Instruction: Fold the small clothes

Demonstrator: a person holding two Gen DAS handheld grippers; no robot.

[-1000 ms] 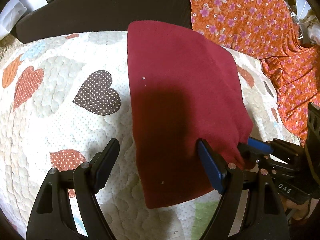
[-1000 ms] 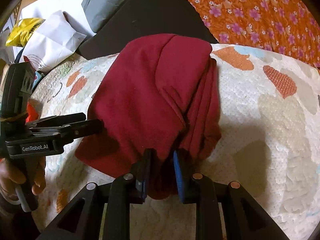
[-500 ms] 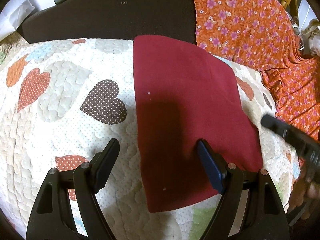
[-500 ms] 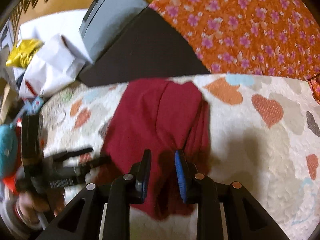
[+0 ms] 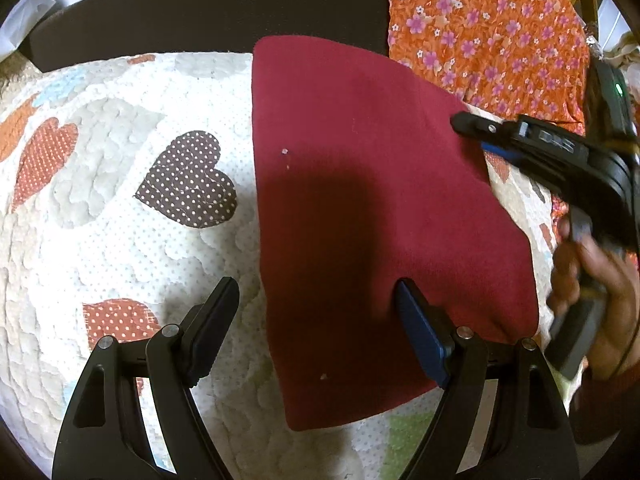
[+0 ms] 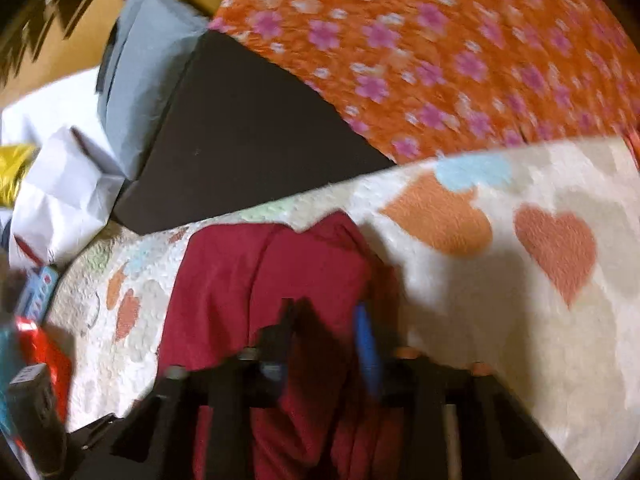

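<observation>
Right gripper (image 5: 472,130) has let go of maroon garment (image 5: 372,216), jaws apparently parted (blurred); left gripper (image 5: 316,320) jaws wide, empty; fold lies flat on quilt (image 5: 100,240).

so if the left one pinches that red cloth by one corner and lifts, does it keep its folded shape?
Probably not. The red cloth lies flat and limp on the quilt, so it likely droops. In the right wrist view its layers look loose and rumpled, so they'd probably fall open. It looks thin and light, so likely no strain.
</observation>
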